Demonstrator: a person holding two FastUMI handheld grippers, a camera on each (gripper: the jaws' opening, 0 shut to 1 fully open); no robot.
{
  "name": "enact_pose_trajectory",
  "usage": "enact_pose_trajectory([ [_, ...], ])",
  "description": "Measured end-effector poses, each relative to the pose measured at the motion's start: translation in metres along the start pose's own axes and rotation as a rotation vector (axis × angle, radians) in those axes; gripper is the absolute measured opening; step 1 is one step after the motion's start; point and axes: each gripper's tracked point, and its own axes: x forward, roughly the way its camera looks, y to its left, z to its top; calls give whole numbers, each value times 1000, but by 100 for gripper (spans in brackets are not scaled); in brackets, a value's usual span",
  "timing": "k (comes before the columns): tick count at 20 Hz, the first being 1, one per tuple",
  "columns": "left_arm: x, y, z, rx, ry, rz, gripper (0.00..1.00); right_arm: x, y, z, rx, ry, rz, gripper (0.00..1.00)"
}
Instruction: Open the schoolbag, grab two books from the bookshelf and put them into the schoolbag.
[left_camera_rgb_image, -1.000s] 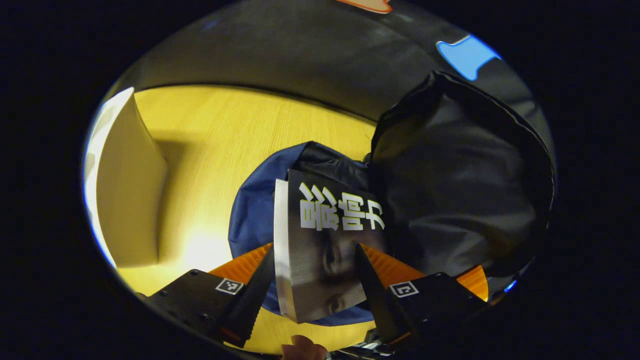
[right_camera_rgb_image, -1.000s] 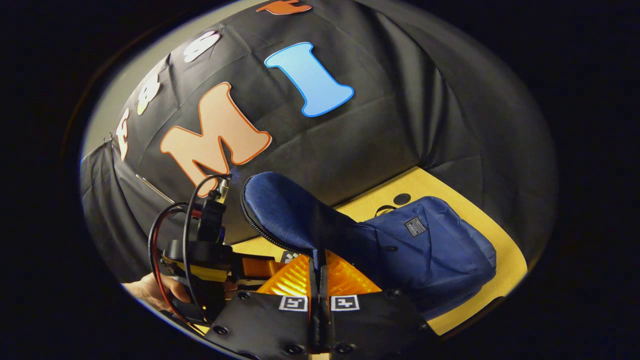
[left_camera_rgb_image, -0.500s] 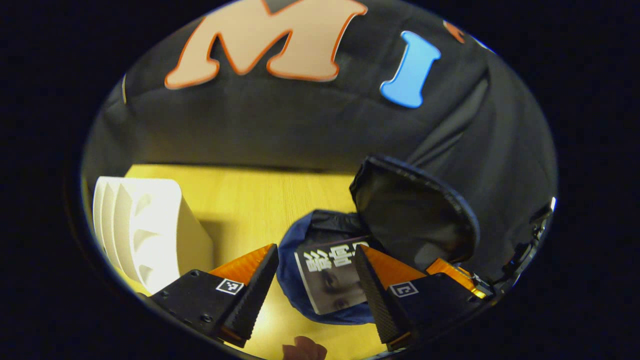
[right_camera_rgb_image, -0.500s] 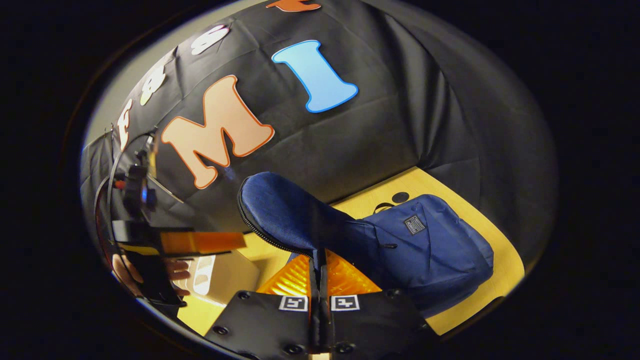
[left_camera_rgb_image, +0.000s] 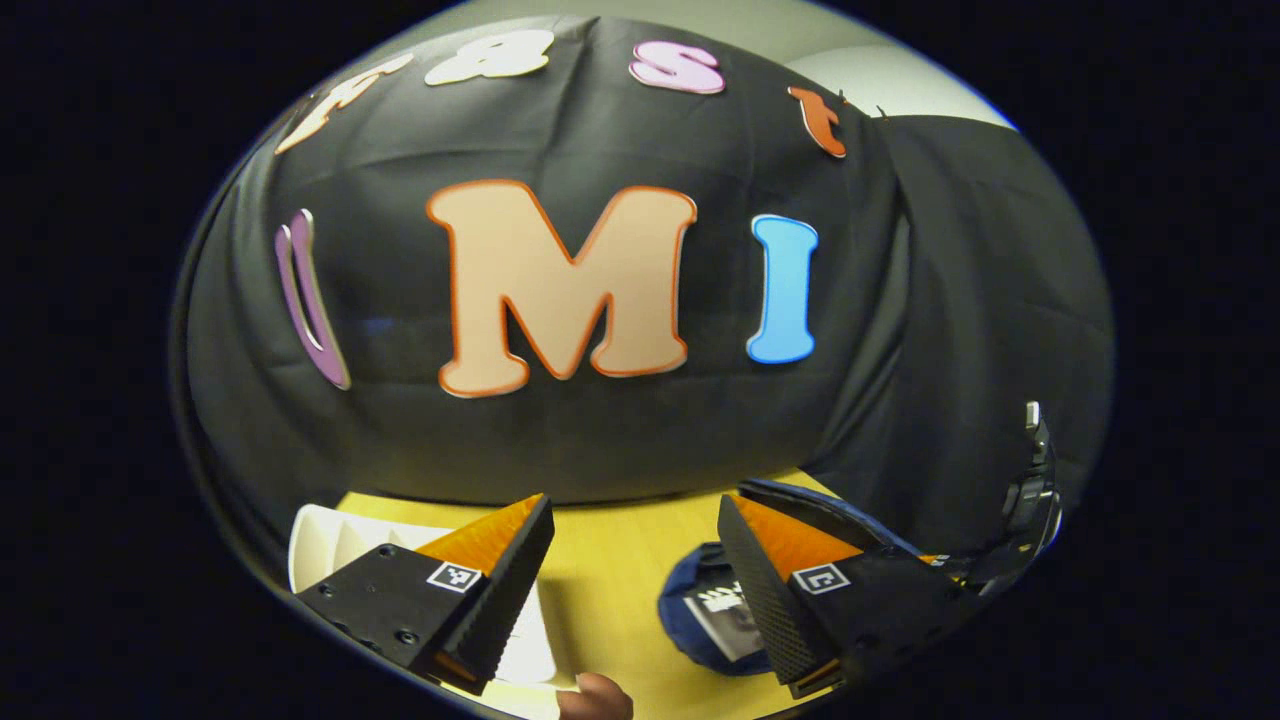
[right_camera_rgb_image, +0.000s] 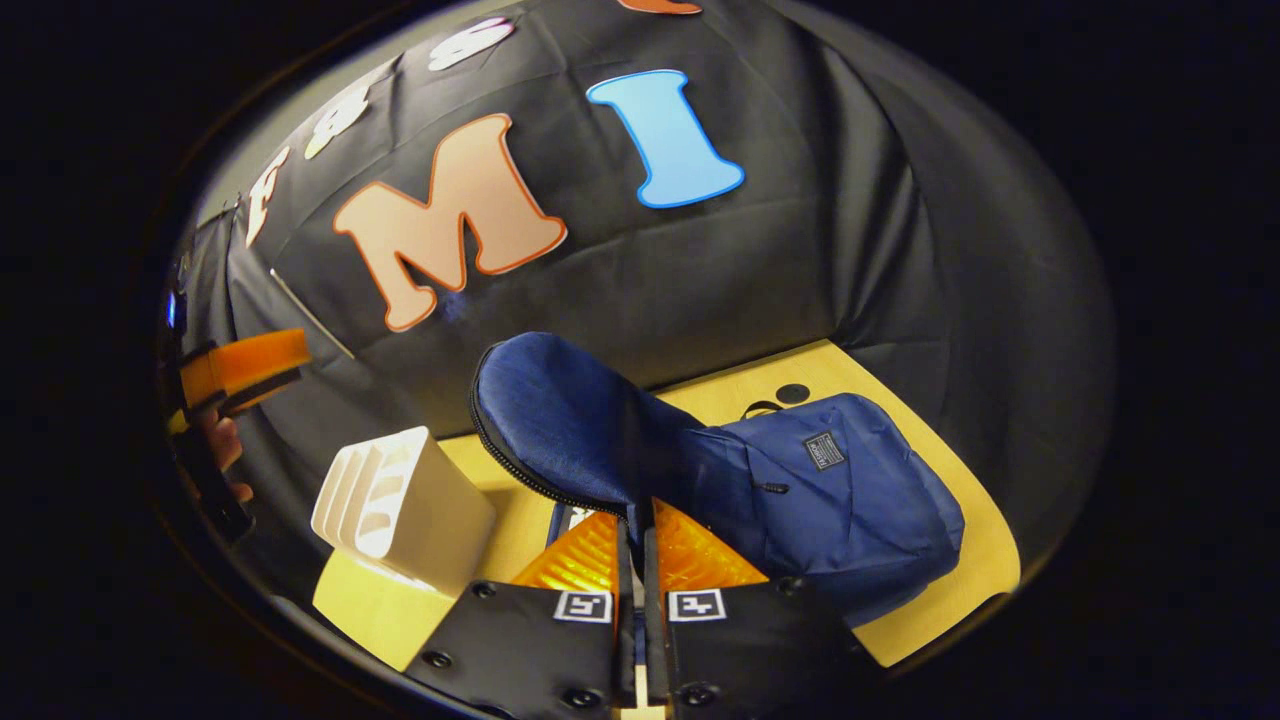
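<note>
The blue schoolbag (right_camera_rgb_image: 840, 490) lies on the yellow table (right_camera_rgb_image: 960, 560) with its flap (right_camera_rgb_image: 570, 420) lifted. My right gripper (right_camera_rgb_image: 636, 515) is shut on the flap's zipper edge and holds it up. In the left gripper view, the bag's mouth (left_camera_rgb_image: 685, 610) shows a dark-covered book (left_camera_rgb_image: 725, 618) inside. My left gripper (left_camera_rgb_image: 632, 515) hangs open above the table, left of the bag, with nothing between its fingers. In the right gripper view, the left gripper (right_camera_rgb_image: 240, 372) and the hand holding it sit far left, above the white bookshelf (right_camera_rgb_image: 400, 500).
The white slotted bookshelf (left_camera_rgb_image: 320, 540) stands on the table left of the bag, close to my left finger. The black cloth wall rises right behind the table. A round black hole (right_camera_rgb_image: 793, 393) marks the tabletop behind the bag.
My left gripper let go of the book, which stays in the bag, then rose and pulled back to the left. My right gripper kept the flap held up.
</note>
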Motion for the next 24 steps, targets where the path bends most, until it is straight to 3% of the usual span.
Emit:
enact_pose_trajectory([
  [2, -16, 15, 8, 2, -7, 34, 96, -4, 10, -3, -38, 3, 1, 11],
  [9, -49, 55, -15, 12, -10, 127, 96, -25, 75, -13, -209, -11, 66, 90],
  [10, -56, 57, -19, 10, -3, 136, 95, -29, 81, -13, -233, -21, 70, 89],
  [13, -68, 63, -25, -5, 5, 153, 96, -40, 97, -2, -256, -65, 69, 100],
  [15, -76, 67, -22, -6, -6, 165, 96, -50, 104, 14, -246, -122, 61, 95],
  [19, -95, 78, -7, 9, -37, 213, 96, -72, 115, 62, -230, -276, 41, 98],
  [24, -113, 81, 9, -7, -71, 220, 95, -105, 143, 102, -241, -410, 78, 96],
])
